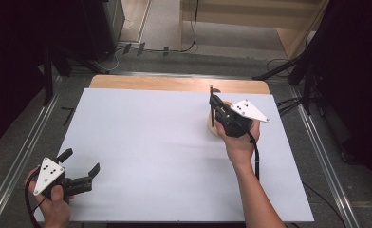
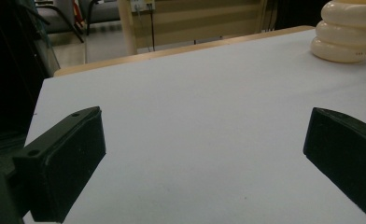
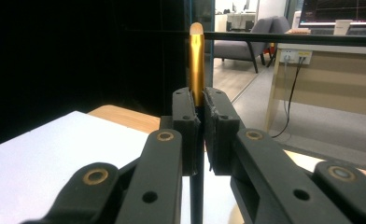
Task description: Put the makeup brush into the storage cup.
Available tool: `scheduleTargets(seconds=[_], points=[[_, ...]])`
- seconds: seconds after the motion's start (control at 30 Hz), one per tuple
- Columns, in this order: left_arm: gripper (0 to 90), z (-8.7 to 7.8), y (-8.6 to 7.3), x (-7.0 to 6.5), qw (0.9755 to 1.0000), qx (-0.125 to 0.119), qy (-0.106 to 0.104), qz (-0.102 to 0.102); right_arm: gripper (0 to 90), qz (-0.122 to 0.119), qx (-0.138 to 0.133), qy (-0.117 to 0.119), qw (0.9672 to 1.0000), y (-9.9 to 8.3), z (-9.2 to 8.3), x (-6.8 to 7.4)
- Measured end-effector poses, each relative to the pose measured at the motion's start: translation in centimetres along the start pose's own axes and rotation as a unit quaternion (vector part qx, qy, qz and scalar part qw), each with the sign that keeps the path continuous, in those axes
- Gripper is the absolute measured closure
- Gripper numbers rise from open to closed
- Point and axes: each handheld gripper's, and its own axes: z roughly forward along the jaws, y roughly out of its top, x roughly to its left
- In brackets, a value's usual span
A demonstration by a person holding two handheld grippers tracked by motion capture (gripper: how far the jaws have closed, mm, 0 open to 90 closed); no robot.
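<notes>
Eyes on the high view first: right tool (image 1: pixel 214 107) sits over the far right of the white counter (image 1: pixel 151 152), clamped on a thin dark rod (image 1: pixel 212 105) that stands upright. Just under it, a cream ringed holder (image 1: pixel 214 128) peeks out beside the hand. Left tool (image 1: pixel 82 164) waits at the near left corner, jaws spread apart and nothing between them.

Over to the left gripper view: both black jaws stand wide, bare counter between, and the cream holder (image 2: pixel 347 32) shows well apart at the top right, a stack of rounded rings.

Now the right gripper view: jaws pressed together on the rod, its gold upper end (image 3: pixel 196 63) rising above the pads, its dark shaft dropping below them. Looks like a pen or brush, though I can't tell which from here.

Risk now, by my reading: the grip is on a slim, smooth shaft, so any twist of the wrist could let it slide or swing off upright. If it catches a ring while tilted, that light holder could tip or skid, with the left tool too far off to steady it.
</notes>
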Motion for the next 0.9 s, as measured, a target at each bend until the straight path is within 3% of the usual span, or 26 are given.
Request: scheduleTargets(seconds=[0.9], points=[[0.0,0.0,-0.1,-0.1,1.0,0.001,0.001,0.002,85.1,0.019,-0.014,-0.028,0.9993,1.0,-0.1,-3.4]])
